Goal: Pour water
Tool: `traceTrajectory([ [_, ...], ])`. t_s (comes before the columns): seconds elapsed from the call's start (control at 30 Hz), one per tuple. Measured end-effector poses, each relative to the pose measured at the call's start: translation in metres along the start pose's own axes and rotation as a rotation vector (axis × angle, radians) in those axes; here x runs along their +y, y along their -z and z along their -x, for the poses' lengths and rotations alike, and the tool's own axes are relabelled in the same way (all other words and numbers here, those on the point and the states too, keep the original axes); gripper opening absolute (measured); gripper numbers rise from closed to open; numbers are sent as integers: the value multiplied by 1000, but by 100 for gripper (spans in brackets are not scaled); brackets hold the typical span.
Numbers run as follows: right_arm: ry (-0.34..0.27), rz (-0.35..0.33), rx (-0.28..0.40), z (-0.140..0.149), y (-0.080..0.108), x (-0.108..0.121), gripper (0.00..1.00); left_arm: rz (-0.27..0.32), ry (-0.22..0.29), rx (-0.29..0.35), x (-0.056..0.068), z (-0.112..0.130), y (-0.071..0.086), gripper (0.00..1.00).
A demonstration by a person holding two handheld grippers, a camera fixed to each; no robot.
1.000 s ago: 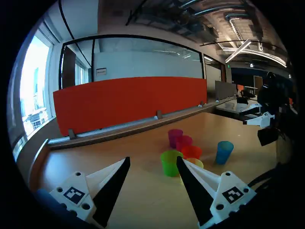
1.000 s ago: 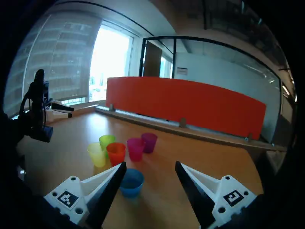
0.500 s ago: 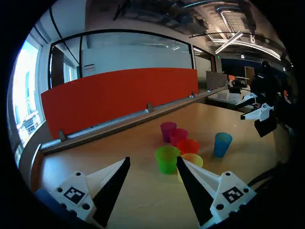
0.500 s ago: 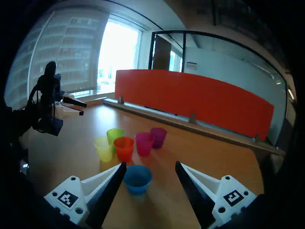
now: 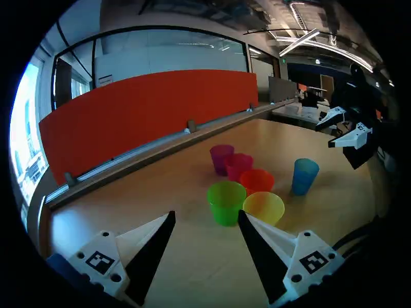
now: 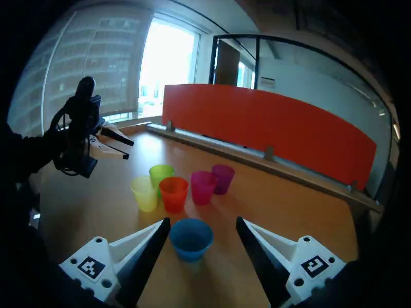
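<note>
Just ahead of the released right hand-held gripper (image 6: 201,220), an upright translucent blue cup (image 6: 191,241).

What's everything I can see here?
blue cup: one, blue, standing apart from the others
yellow cup: one, yellow, cluster's end
green cup: one, green, beside yellow
orange cup: one, orange, cluster's middle
pink cup: one, pink, beside orange
purple cup: one, purple, cluster's other end
table: one, wooden, under everything
divider: one, orange-red, table's far edge
window: one, bright, beyond the table
left hand-held gripper: one, white-black, open, facing green cup
right hand-held gripper: one, white-black, open, facing blue cup
</note>
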State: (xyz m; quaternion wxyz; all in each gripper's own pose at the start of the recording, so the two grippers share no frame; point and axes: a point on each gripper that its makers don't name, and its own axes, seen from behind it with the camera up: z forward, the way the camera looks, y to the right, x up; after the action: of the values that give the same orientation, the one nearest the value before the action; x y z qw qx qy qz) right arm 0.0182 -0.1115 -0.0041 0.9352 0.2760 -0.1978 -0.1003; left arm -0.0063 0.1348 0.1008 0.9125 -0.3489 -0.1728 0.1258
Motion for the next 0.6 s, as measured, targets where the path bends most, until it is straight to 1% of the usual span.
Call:
traceTrajectory([
  [0.2, -7, -14, 0, 1, -4, -2, 100, 6, -2, -32, -4, 8, -17, 90],
  [0.4, -7, -16, -11, 4, -7, 0, 100, 38, -12, -68, 1, 18, -32, 90],
  [0.6, -7, -16, -13, 5, -9, 1, 99, 51, -23, -87, 3, 22, -44, 90],
])
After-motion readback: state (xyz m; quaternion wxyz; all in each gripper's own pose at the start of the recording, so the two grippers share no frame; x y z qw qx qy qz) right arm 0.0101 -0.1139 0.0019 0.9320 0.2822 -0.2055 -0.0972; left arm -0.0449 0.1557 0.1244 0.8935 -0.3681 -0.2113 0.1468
